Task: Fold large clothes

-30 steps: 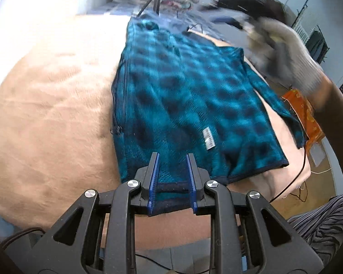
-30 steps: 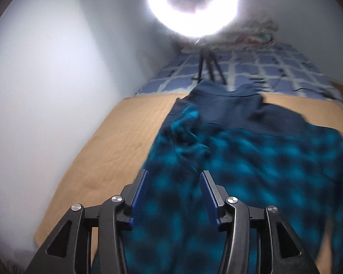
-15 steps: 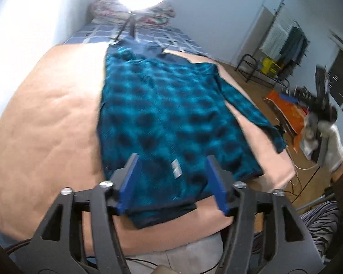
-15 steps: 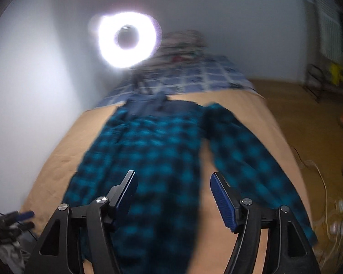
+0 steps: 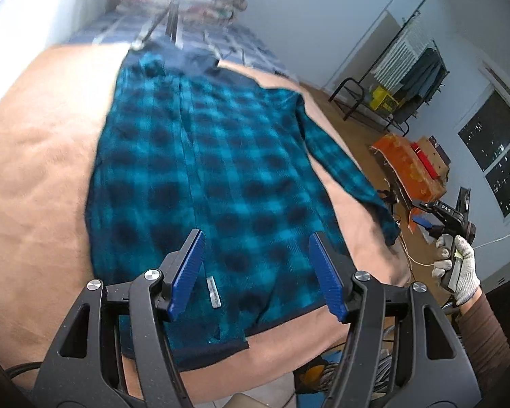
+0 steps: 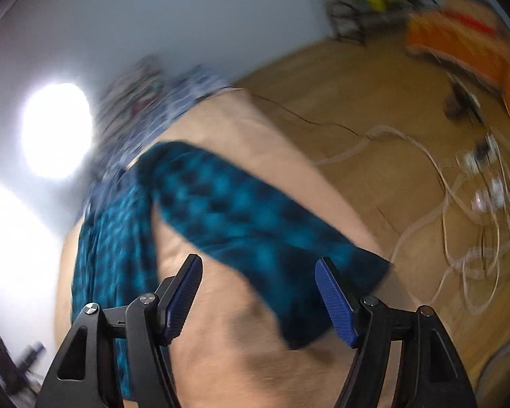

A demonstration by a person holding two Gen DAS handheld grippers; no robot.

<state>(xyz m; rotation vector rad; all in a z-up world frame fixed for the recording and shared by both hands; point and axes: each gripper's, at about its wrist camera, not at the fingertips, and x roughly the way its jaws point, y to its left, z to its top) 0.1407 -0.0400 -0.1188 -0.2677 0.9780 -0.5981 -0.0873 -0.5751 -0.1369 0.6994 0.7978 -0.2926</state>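
Both your claws are spread wide, gripping nothing: left claw [image 5: 256,272], right claw [image 6: 260,294]. The plaid shirt [image 5: 200,176] lies flat on the bed [image 5: 37,170], collar far, hem toward you, one sleeve [image 6: 255,217] angled out right.

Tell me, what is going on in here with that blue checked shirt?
A person holding a gripper tool in each hand is folding a teal plaid shirt laid flat on a tan blanket. Neither tool grips anything: the left gripper hangs open over the shirt's hem, and the right gripper hangs open above the outstretched sleeve. That sleeve is not folded in yet.
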